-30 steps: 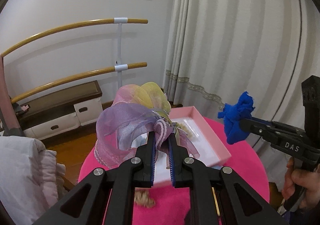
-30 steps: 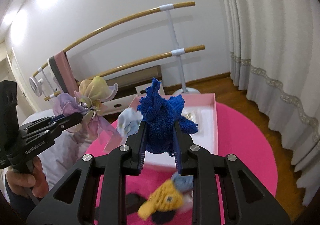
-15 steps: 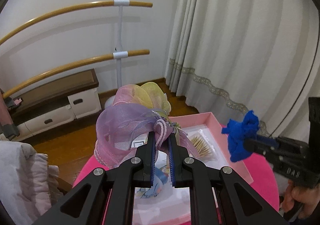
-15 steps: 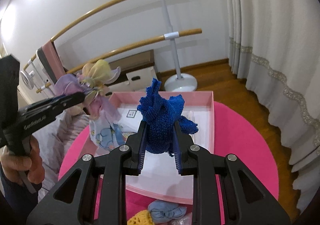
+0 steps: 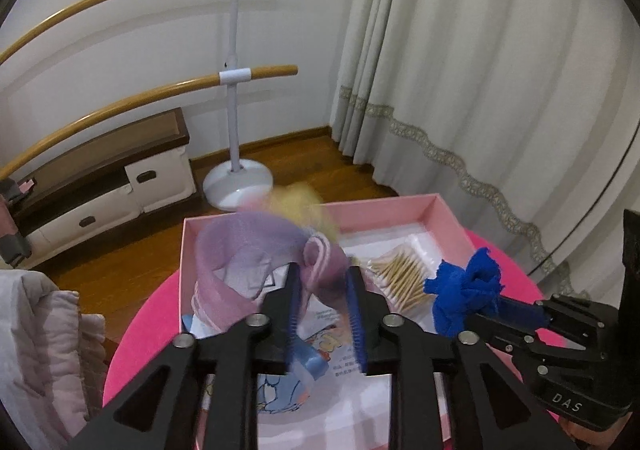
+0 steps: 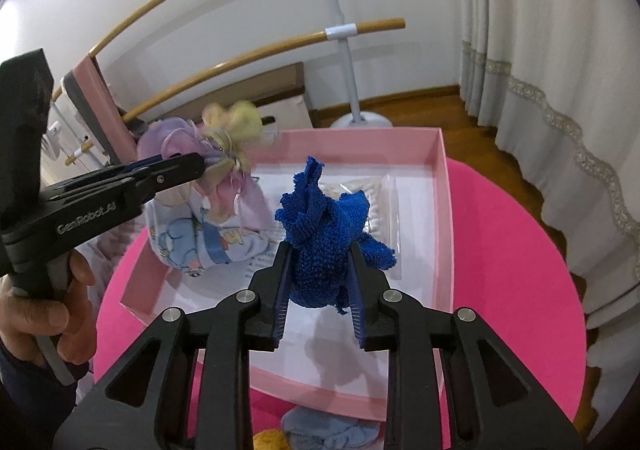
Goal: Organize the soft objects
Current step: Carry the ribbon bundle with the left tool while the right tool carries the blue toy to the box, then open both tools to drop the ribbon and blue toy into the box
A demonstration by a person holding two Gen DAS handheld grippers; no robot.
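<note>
While over pink box [image 6: 444, 209], right claw [image 6: 318, 282] clamps blue knit [image 6: 324, 226]; left claw [image 5: 323, 308] parted, organza bow [image 5: 256, 246] between.

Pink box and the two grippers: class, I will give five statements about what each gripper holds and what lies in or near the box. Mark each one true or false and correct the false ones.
1. The right gripper grips a blue knitted cloth. True.
2. The left gripper is empty. False: a sheer purple and yellow ribbon bow sits between its fingers.
3. A clear packet of cotton swabs lies inside the pink box. True.
4. The pink box stands on the wooden floor. False: it rests on a round pink table.
5. A cartoon-print cloth lies in the box's left part. True.
</note>
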